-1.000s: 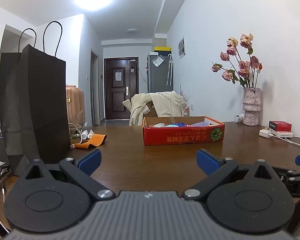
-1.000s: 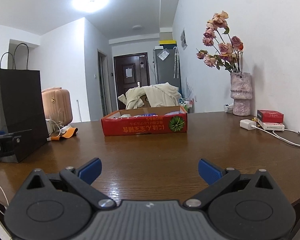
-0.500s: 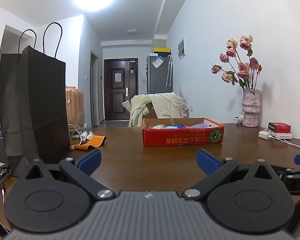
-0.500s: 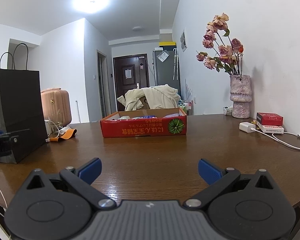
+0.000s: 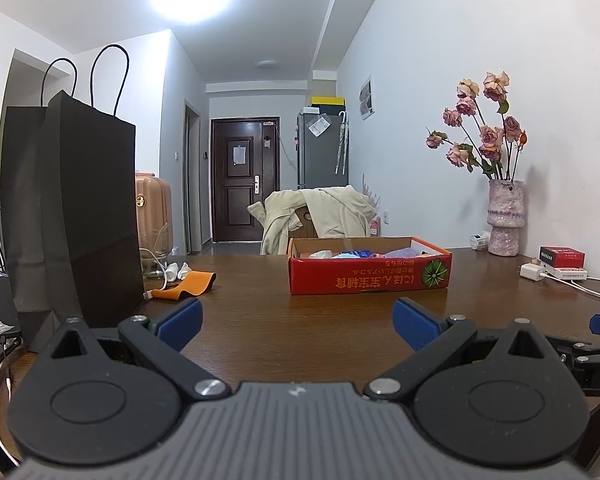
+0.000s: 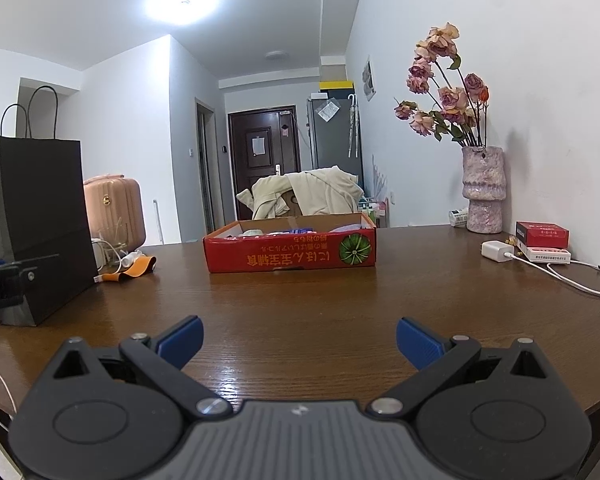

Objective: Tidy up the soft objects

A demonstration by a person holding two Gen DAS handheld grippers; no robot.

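A shallow red cardboard box (image 5: 370,276) (image 6: 290,254) stands on the brown wooden table (image 5: 300,320) (image 6: 300,300), far ahead of both grippers. Several soft items in white, blue and pink show over its rim; I cannot tell them apart. A tall black paper bag (image 5: 72,216) (image 6: 40,220) stands at the left. My left gripper (image 5: 298,322) is open and holds nothing, low over the near table. My right gripper (image 6: 299,338) is open too, empty, beside it. The right gripper's body (image 5: 596,356) shows at the left wrist view's right edge.
An orange strap (image 5: 188,284) (image 6: 136,268) and white cables lie beside the bag. A pink vase of flowers (image 5: 504,216) (image 6: 482,188), a red and white box (image 5: 562,258) (image 6: 542,234) and a white charger (image 5: 532,270) (image 6: 496,250) with its cable stand at the right. A chair draped with a cream coat (image 5: 316,212) is behind the table.
Both views have drifted slightly, the scene sitting a little lower than before. Both grippers stay open. Nothing on the table has moved.
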